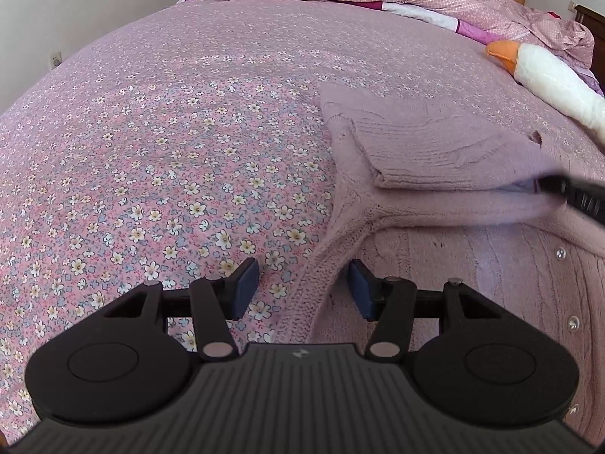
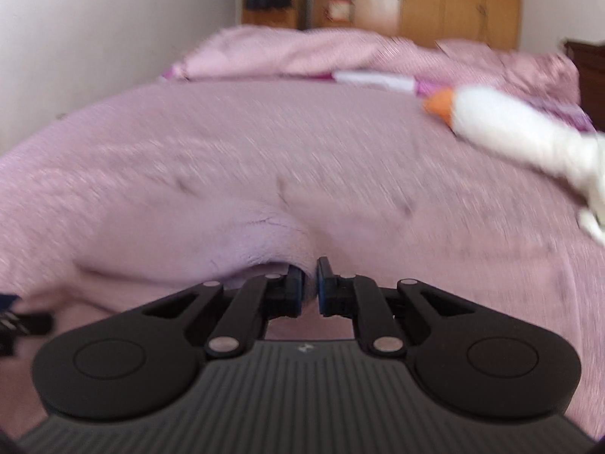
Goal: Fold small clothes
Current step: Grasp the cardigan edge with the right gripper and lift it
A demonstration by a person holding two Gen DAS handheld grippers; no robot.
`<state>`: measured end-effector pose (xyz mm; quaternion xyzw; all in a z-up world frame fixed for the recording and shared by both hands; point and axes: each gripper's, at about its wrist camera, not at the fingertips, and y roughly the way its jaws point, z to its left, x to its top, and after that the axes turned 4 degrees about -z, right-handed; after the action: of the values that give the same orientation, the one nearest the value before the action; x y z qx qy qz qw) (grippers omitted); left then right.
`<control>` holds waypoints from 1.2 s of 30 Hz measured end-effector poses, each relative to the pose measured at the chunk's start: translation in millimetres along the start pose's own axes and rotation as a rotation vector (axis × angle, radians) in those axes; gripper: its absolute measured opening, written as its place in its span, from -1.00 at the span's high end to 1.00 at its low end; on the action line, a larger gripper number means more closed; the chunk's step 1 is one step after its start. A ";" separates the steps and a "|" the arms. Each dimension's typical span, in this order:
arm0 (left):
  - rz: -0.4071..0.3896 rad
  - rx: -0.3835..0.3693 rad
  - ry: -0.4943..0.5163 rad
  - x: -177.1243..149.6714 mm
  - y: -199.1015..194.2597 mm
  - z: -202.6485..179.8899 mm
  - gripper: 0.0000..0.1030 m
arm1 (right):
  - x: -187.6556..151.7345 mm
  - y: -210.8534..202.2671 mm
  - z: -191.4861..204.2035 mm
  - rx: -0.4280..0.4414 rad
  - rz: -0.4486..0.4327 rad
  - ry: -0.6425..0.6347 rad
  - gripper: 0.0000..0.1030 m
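Cardigan (image 1: 435, 147) in lilac knit lies on the flowered bed (image 1: 151, 151), toward its right side, one part folded over onto the body. Your left tool (image 1: 304, 287) hangs with its fingers spread wide over the cardigan's edge, gripping nothing. Your right tool (image 2: 310, 287) is pinched narrow on a bunched fold of it. A white plush goose (image 1: 548, 75) lies beyond.

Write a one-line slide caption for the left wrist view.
Open left tongs hover over a lilac knit cardigan on the floral bedspread while the right tongs pinch a folded sleeve.
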<state>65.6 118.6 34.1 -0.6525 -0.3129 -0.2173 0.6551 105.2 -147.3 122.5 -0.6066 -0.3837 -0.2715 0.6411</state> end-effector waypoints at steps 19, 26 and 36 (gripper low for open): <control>0.004 -0.012 -0.011 -1.5 0.3 3.2 -0.19 | 22.0 -40.4 68.3 0.249 -0.052 -0.152 0.06; 0.009 -0.023 -0.013 -2.0 0.5 4.9 -0.19 | 20.3 -6.1 100.5 0.349 0.046 -0.140 0.06; 0.009 -0.019 -0.009 -2.6 0.3 4.4 -0.20 | 11.8 14.0 110.7 0.315 0.059 -0.142 0.61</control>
<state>63.4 122.6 31.9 -0.6612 -0.3106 -0.2144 0.6483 105.2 -35.1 120.9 -0.5274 -0.4478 -0.1456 0.7072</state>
